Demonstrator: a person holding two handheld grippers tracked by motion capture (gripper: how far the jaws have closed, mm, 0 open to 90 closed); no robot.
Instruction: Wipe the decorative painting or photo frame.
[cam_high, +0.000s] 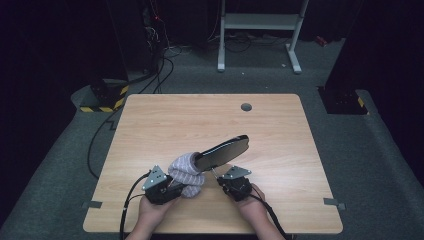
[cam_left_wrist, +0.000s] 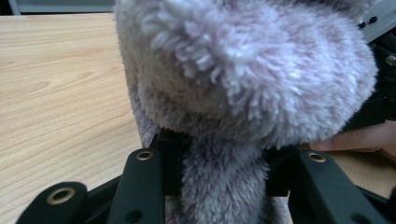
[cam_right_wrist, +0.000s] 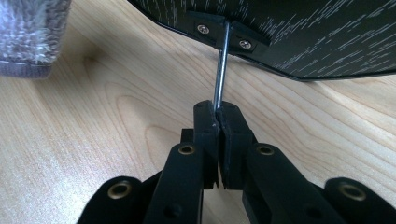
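You are pulling the fuzzy sock (cam_high: 186, 172) onto the black form (cam_high: 223, 151): left gripper (cam_left_wrist: 219, 186) clamping sock fabric, right gripper (cam_right_wrist: 218, 122) pinching the form's metal rod (cam_right_wrist: 221, 70). Next: draw the cuff further along.

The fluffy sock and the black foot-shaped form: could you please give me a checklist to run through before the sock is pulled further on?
1. Left gripper clamps the fluffy sock: ok, fabric is pinched between its jaws.
2. Right gripper holds the form's metal rod: ok, jaws shut on it.
3. Black foot-shaped form is lifted off the table and tilted: ok.
4. One end of the form is inside the sock's opening: ok in the high view; how deep, cannot tell.
5. Sock free of snags on the form's screws: cannot tell.
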